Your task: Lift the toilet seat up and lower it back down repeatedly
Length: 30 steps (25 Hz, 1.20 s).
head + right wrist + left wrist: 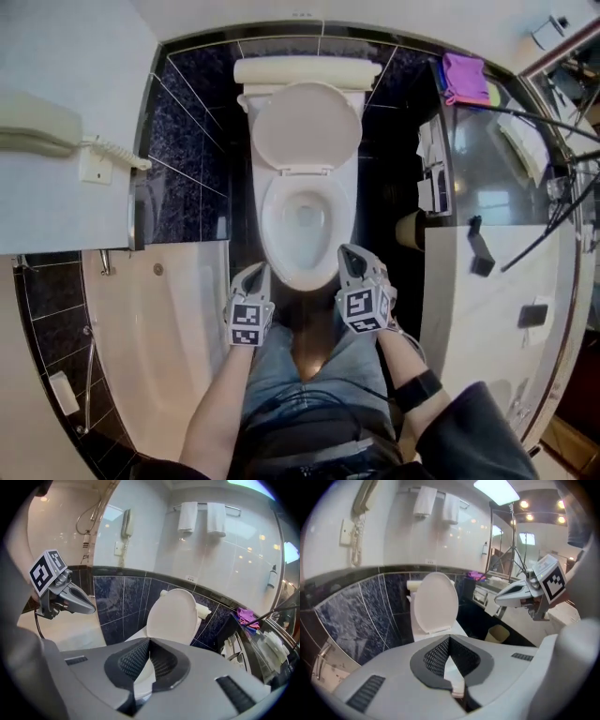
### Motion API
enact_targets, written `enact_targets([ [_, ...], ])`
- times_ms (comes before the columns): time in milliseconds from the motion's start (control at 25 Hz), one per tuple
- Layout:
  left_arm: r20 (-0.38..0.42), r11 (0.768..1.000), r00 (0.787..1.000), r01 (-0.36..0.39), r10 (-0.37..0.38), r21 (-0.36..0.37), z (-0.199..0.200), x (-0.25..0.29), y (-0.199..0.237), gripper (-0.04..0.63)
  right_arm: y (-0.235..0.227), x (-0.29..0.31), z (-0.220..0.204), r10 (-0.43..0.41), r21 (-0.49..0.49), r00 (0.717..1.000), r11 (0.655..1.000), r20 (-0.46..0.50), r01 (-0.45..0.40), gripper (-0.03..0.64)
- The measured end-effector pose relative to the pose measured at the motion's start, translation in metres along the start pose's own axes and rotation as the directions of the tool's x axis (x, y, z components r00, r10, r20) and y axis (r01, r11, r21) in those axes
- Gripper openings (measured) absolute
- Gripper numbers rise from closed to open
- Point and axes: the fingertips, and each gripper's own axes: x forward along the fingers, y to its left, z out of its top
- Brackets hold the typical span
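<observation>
Head view first: where is the toilet seat (307,127)?

Raised. It stands as one plain white oval, leaning back toward the tank (307,71), with the bowl (302,225) open below it. Whether a separate ring lies on the bowl rim, I cannot tell.

And the grippers?

Both hang in the air in front of the bowl, above the person's knees, touching nothing. The left gripper (261,272) sits just off the bowl's front left edge and the right gripper (349,253) off its front right edge. Their marker cubes face up.

Are the jaws spread?

No. In the left gripper view the dark ribbed pads (436,656) meet at their tips, and only the white toilet shows through the slit beneath. The right gripper view shows the same: tips together, nothing caught between them.

What stands around the toilet?

A bathtub (159,347) on the left, under a wall phone (37,131). A glass-topped counter (497,178) is on the right with a purple cloth (464,80) at its far corner, and a small bin (498,633) stands on the dark floor beside the counter. Two white towels (199,517) hang on a rail above the tank.
</observation>
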Motion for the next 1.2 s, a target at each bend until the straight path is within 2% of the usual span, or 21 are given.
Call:
enact_targets([
  [120, 0.088, 0.998, 0.994, -0.06, 0.06, -0.003, 0.051, -0.036, 0.017, 0.0, -0.012, -0.029, 0.034, -0.022, 0.044, 0.999, 0.999, 0.038, 0.02, 0.018],
  [280, 0.154, 0.995, 0.983, -0.102, 0.101, -0.004, 0.098, -0.08, 0.029, 0.0, -0.029, -0.069, 0.067, -0.044, 0.111, 0.996, 0.993, 0.084, 0.034, 0.018],
  [400, 0.212, 0.992, 0.969, -0.124, 0.124, -0.013, 0.131, -0.106, 0.036, 0.0, -0.05, -0.093, 0.079, -0.076, 0.132, 0.991, 0.989, 0.109, 0.062, 0.018],
  [600, 0.276, 0.988, 0.948, -0.148, 0.156, -0.048, 0.165, -0.137, 0.044, 0.0, -0.079, -0.123, 0.085, -0.13, 0.207, 0.983, 0.973, 0.133, 0.1, 0.018],
  [800, 0.311, 0.988, 0.938, -0.143, 0.153, -0.057, 0.179, -0.151, 0.043, 0.0, -0.089, -0.138, 0.088, -0.158, 0.214, 0.977, 0.969, 0.142, 0.126, 0.018],
  [1200, 0.308, 0.991, 0.942, -0.133, 0.135, -0.027, 0.179, -0.146, 0.034, 0.0, -0.087, -0.137, 0.086, -0.161, 0.216, 0.978, 0.968, 0.133, 0.13, 0.018],
])
